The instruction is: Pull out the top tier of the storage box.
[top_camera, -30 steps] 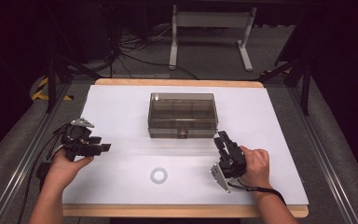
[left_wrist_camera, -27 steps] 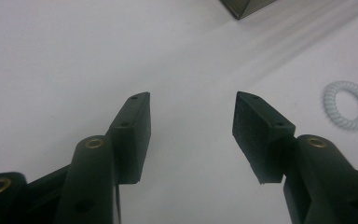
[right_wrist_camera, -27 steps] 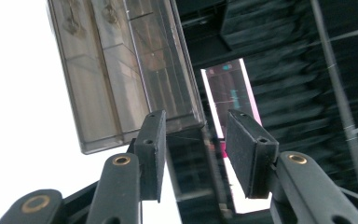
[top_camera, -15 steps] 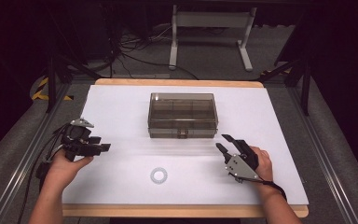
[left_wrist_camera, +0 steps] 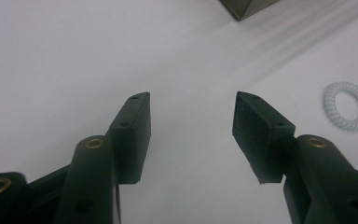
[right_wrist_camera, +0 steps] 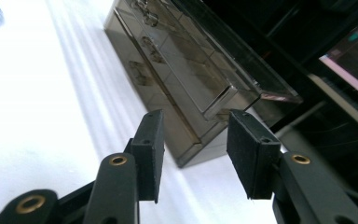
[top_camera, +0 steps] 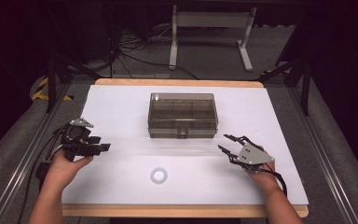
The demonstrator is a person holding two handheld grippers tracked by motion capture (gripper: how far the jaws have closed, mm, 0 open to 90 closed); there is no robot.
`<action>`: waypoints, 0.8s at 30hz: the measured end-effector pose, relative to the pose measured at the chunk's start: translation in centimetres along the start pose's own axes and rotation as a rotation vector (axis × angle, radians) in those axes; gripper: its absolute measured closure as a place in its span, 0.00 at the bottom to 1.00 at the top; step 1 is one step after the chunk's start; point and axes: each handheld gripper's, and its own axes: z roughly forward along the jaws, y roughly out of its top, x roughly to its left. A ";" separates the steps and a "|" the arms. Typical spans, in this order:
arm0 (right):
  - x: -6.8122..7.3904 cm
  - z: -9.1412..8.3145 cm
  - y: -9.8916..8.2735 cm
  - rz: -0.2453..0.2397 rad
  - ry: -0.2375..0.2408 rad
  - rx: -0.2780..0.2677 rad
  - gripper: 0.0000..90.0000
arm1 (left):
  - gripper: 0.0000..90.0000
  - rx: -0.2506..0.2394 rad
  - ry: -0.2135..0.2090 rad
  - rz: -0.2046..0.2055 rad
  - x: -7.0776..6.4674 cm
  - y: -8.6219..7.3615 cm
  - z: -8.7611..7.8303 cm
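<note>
Right gripper (right_wrist_camera: 193, 140): jaws stand apart with nothing between the pads. Beyond them, a smoky transparent compartment box (right_wrist_camera: 177, 70) sits closed on the white table surface (right_wrist_camera: 37, 116), seen tilted, its front latch (right_wrist_camera: 220, 103) just above the gap.

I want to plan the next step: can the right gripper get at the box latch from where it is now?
Probably yes. The right gripper is open and empty, pointing toward the box. Only bare table lies between it and the latch.

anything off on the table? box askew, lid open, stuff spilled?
Nothing stands out. The smoky plastic box sits square on the white table, lid closed, and the coiled hair tie lies flat in front of it. No spill or damage visible.
</note>
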 end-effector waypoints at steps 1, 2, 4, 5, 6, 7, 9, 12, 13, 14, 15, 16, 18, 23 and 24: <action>0.0 0.0 0.0 0.000 0.000 0.000 0.63 | 0.53 0.000 0.000 0.000 0.0 0.0 0.0; -0.4 -0.1 0.0 0.050 0.026 -0.018 0.64 | 0.53 0.000 0.000 0.000 0.0 0.0 0.0; -0.7 -0.3 0.0 0.092 0.051 -0.021 0.65 | 0.53 0.000 0.001 0.000 0.0 0.0 0.0; -0.8 -0.3 0.1 0.119 0.070 -0.028 0.65 | 0.53 0.000 0.002 -0.001 0.0 0.0 0.0; -1.0 -0.3 0.1 0.145 0.095 -0.030 0.65 | 0.53 0.000 0.002 -0.001 0.0 0.0 0.0; -1.1 -0.3 0.1 0.169 0.108 -0.027 0.66 | 0.53 0.000 0.001 -0.001 0.0 0.0 0.0; -1.3 -0.3 0.1 0.203 0.115 -0.007 0.67 | 0.53 0.001 0.000 0.000 0.0 0.0 0.0; -1.7 -0.5 0.2 0.254 0.132 -0.013 0.68 | 0.53 0.000 0.000 -0.004 -0.1 0.0 -0.1; -1.7 -0.5 0.2 0.254 0.132 -0.013 0.68 | 0.53 0.000 0.000 -0.004 -0.1 0.0 -0.1; -1.8 -0.6 0.3 0.271 0.135 -0.012 0.68 | 0.53 0.001 -0.001 -0.003 -0.1 0.0 -0.1; -1.9 -0.6 0.4 0.284 0.138 -0.015 0.68 | 0.53 0.003 -0.003 -0.004 -0.1 0.0 -0.1; -2.0 -0.7 0.5 0.294 0.148 -0.011 0.69 | 0.52 0.002 -0.006 -0.003 -0.1 0.0 0.0; -2.1 -0.6 0.7 0.309 0.161 0.007 0.72 | 0.52 0.000 -0.017 0.005 -0.1 0.0 -0.1; -2.6 -0.2 1.6 0.322 0.188 0.069 0.73 | 0.50 0.006 -0.023 0.001 -0.1 -0.1 0.0; -2.8 -0.3 1.8 0.328 0.197 0.072 0.74 | 0.50 0.012 -0.025 0.004 -0.1 -0.1 0.0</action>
